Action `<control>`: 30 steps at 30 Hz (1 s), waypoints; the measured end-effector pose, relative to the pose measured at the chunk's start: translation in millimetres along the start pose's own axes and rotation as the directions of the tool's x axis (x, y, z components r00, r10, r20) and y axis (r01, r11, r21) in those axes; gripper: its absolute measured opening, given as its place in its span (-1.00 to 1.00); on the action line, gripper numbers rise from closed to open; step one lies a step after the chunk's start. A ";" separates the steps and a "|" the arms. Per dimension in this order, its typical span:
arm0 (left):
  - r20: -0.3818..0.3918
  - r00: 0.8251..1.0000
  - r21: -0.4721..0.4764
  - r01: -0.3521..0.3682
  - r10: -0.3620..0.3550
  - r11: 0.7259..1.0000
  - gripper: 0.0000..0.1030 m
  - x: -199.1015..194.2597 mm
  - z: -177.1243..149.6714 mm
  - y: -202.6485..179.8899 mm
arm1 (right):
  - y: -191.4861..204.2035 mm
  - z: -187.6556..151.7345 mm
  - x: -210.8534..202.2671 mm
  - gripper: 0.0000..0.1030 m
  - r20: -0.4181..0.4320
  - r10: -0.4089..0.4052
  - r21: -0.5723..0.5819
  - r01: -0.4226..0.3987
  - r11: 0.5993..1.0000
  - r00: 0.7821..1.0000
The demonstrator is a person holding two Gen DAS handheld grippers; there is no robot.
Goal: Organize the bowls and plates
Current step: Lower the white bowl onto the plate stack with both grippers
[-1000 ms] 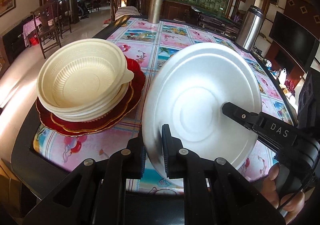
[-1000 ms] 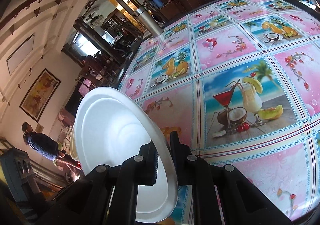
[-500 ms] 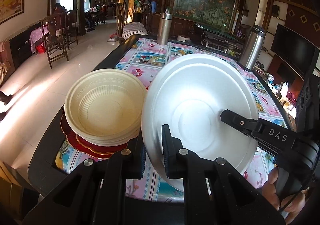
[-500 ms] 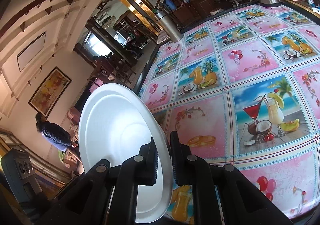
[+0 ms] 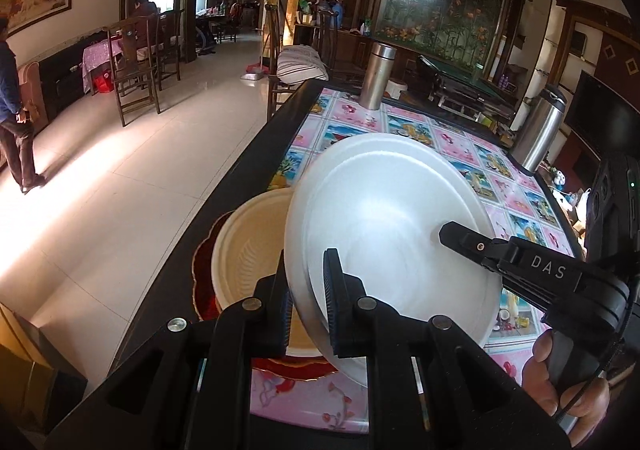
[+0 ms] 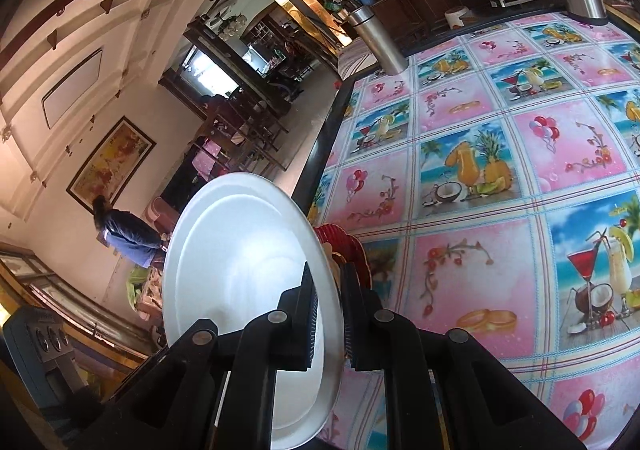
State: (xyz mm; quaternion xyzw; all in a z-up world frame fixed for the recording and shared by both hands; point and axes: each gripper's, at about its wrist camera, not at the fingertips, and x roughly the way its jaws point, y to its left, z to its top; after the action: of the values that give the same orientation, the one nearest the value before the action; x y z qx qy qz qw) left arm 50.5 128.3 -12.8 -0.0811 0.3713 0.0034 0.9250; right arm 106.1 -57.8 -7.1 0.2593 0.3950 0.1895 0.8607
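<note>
Left wrist view: left gripper was clamped on the near rim of a white plate, held tilted above the table edge. Right gripper pinched the same plate at its opposite rim (its finger bore the letters DAS). Cream bowls sat stacked on a red plate, partly hidden behind the white plate, on the patterned tablecloth. Two steel flasks stood well apart at the far end.
</note>
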 end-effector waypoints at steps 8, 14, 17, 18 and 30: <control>-0.088 0.994 -0.035 -0.065 0.062 0.997 -0.76 38.4 -0.6 28.0 | 41.2 -1.2 58.3 -0.75 -0.029 -0.048 -0.077 0.045 0.996 0.998; -0.098 0.990 -0.010 -0.098 0.097 0.995 -0.71 47.0 -7.1 30.3 | 46.1 -5.0 84.5 -0.69 -0.030 -0.117 -0.133 0.112 0.985 0.993; -0.084 0.988 -0.010 -0.131 0.130 0.991 -0.47 38.6 -7.5 35.3 | 44.3 -6.7 90.3 -0.65 -0.027 -0.147 -0.167 0.141 0.976 0.989; -0.075 0.987 -0.011 -0.140 0.139 0.990 -0.44 34.7 -7.6 39.0 | 42.6 -7.3 91.3 -0.59 -0.025 -0.156 -0.170 0.149 0.974 0.987; 0.022 0.981 -0.062 -0.190 0.192 0.980 -0.05 -1.0 -8.4 56.5 | 29.1 7.5 59.0 0.00 0.037 -0.108 -0.168 0.112 0.979 0.994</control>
State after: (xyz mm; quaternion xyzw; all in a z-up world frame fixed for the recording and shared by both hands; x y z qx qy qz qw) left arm 40.2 182.7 -26.5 -0.0726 0.3641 0.1045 0.9226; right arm 144.8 -5.6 -19.9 0.1654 0.3792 0.1711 0.8942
